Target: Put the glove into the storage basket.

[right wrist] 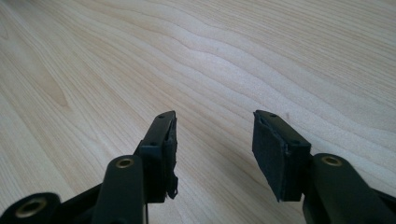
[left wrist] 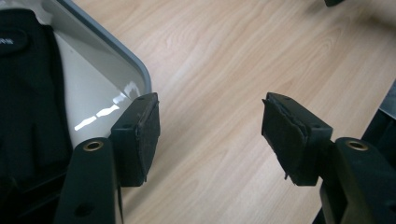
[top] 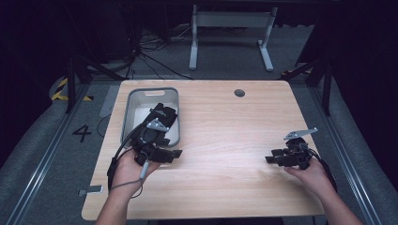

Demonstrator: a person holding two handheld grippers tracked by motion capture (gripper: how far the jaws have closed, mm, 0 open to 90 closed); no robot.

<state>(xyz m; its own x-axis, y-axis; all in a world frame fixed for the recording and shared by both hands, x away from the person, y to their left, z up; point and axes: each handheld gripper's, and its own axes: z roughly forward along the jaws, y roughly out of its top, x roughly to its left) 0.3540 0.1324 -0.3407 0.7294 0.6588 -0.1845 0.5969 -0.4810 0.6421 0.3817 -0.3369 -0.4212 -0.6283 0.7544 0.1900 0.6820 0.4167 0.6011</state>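
A: Entry, table state. Where is the left gripper (top: pixel 176 153)?

B: Near-left part of the wooden table (top: pixel 225 140), just beside the near right corner of the grey bin (top: pixel 174 96). In the left gripper view its jaws stand wide apart with bare wood between the pads (left wrist: pixel 144 135); nothing held.

A: And the bin's contents?

B: A black glove (top: pixel 162 117) lies inside the bin, toward its right side, resting on the pale floor of the bin. In the left gripper view the glove (left wrist: pixel 28 93) fills the bin's left part and is clear of the jaws.

A: Any legible writing?

B: A small pale mark on the glove, near its far end; too blurred to read in either view. On the floor to the left of the table a painted "4" (top: pixel 82 133) reads clearly.

A: Right gripper (top: pixel 268 159)?

B: Near-right part of the table, well apart from the bin, held low over the wood and pointing left. Jaws parted, nothing between the pads (right wrist: pixel 275 158); plain wood grain beyond them.
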